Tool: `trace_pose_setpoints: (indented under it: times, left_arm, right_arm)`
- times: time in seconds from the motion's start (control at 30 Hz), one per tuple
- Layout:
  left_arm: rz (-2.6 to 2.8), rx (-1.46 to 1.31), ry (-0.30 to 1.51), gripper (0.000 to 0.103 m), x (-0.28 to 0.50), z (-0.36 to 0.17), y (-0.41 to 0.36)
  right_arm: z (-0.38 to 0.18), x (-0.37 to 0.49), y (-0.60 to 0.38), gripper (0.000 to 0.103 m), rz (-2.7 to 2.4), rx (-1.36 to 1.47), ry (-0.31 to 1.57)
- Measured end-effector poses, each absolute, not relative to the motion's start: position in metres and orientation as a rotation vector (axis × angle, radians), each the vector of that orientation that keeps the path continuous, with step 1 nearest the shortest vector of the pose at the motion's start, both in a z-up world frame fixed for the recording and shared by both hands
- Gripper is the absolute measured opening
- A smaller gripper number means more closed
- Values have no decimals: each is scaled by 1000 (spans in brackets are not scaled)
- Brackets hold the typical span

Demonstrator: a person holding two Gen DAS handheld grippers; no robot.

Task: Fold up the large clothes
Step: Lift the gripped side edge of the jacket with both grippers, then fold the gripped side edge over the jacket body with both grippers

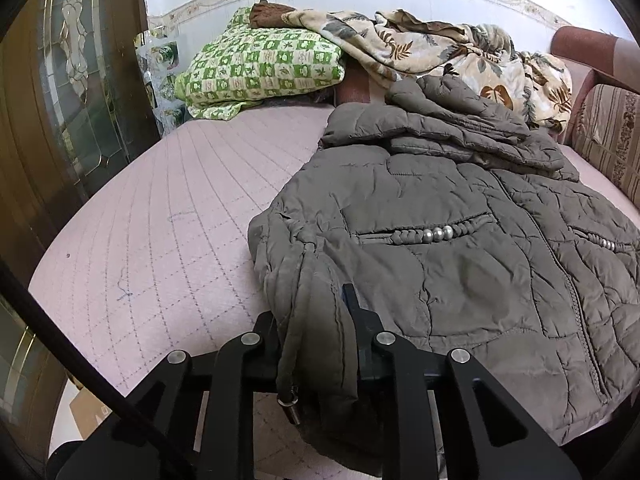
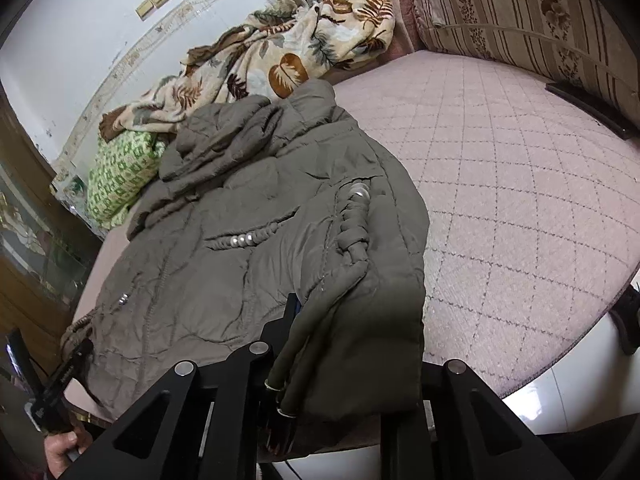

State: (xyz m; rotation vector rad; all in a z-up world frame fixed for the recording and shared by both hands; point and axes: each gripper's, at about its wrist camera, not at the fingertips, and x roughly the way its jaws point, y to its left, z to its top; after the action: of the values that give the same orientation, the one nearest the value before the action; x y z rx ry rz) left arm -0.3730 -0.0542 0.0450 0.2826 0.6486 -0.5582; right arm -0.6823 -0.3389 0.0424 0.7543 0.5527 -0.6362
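A grey-brown quilted jacket [image 1: 460, 240] lies spread on the pink quilted bed [image 1: 168, 208], hood end far, hem near me. My left gripper [image 1: 316, 320] is shut on the jacket's near left hem corner, with fabric and a drawstring hanging between its fingers. In the right wrist view the same jacket [image 2: 248, 208] shows, and my right gripper [image 2: 340, 320] is shut on the near right hem corner, which covers the right finger. The left gripper [image 2: 76, 354] shows at the far left there, at the other corner.
A green checked pillow [image 1: 260, 68] and a leaf-print blanket [image 1: 440, 52] lie at the far end of the bed. A striped cushion [image 2: 520, 12] stands along the right side. A wooden glass door [image 1: 68, 80] is at the left. The bed's front edge [image 2: 560, 360] drops to a white floor.
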Motion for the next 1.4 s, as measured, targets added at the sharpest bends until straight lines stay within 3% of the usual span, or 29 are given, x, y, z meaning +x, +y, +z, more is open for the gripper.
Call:
trace_pose_setpoints:
  times: [1.4]
  left_arm:
    - [-608,233,538,21,-389,100,-31]
  right_arm:
    - [110,-707,-349,15,-512,732,436]
